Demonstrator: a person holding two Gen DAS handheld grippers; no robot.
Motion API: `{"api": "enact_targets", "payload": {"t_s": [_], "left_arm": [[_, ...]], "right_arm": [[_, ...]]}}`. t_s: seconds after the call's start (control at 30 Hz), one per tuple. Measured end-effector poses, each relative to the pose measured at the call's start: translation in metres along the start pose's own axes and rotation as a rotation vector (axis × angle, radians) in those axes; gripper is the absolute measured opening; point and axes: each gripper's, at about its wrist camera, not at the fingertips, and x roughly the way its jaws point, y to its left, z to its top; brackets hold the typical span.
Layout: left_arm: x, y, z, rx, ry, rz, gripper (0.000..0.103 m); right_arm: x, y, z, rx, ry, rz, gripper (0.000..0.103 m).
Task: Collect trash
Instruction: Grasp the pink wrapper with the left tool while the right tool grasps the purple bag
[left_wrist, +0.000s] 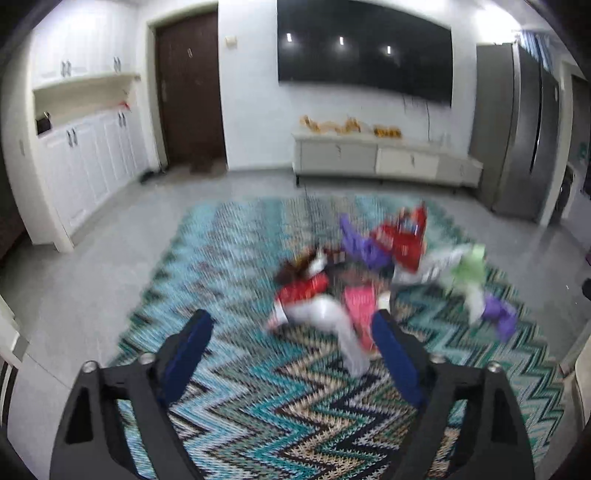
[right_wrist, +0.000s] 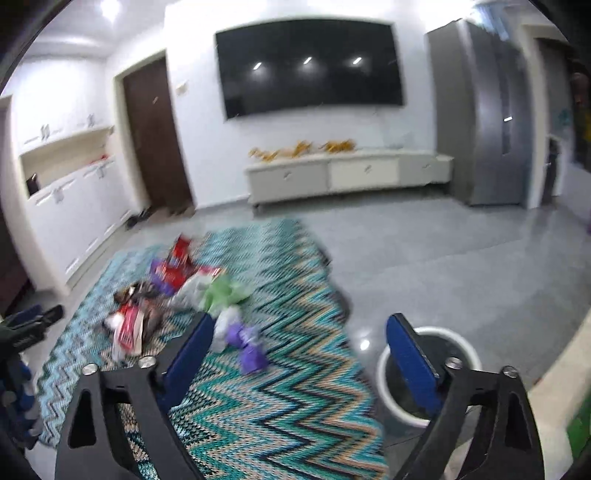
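A heap of crumpled wrappers lies on a zigzag-patterned rug (left_wrist: 236, 398): red (left_wrist: 400, 236), purple (left_wrist: 360, 247), green (left_wrist: 467, 267), pink (left_wrist: 360, 306) and white (left_wrist: 325, 314) pieces, all blurred. My left gripper (left_wrist: 291, 332) is open above the rug, just short of the white and pink pieces, with nothing between its blue pads. In the right wrist view the same heap (right_wrist: 177, 288) sits left of centre. My right gripper (right_wrist: 301, 332) is open and empty, with a purple wrapper (right_wrist: 247, 343) just beyond its left pad. A white round bin (right_wrist: 424, 373) stands on the floor behind its right finger.
Grey tiled floor (right_wrist: 443, 266) surrounds the rug. A low white TV cabinet (left_wrist: 384, 158) with a wall-mounted TV above stands at the far wall. White cupboards (left_wrist: 88, 162) and a dark door (left_wrist: 188, 92) are left, a grey fridge (left_wrist: 524, 129) right. The other gripper (right_wrist: 26, 328) shows at the left edge.
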Motion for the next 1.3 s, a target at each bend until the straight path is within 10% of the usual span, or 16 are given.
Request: {"api": "enact_targets", "payload": {"t_s": [0.27, 0.73, 0.93, 1.3], "left_arm": [[0.035, -0.023, 0.010, 0.023, 0.057, -0.161, 0.059], [0.110, -0.044, 0.024, 0.017, 0.195, -0.279, 0.052], [0.107, -0.043, 0.016, 0.030, 0.203, -0.295, 0.040], [0.065, -0.046, 0.002, 0.054, 0.178, -0.305, 0.032]], "right_arm": [[0.077, 0.026, -0.005, -0.048, 0.132, 0.087, 0.063], [0.130, 0.028, -0.015, -0.051, 0.223, 0.155, 0.051], [0.137, 0.029, -0.019, -0.053, 0.240, 0.197, 0.032], [0.108, 0.027, -0.026, -0.044, 0.219, 0.221, 0.031]]}}
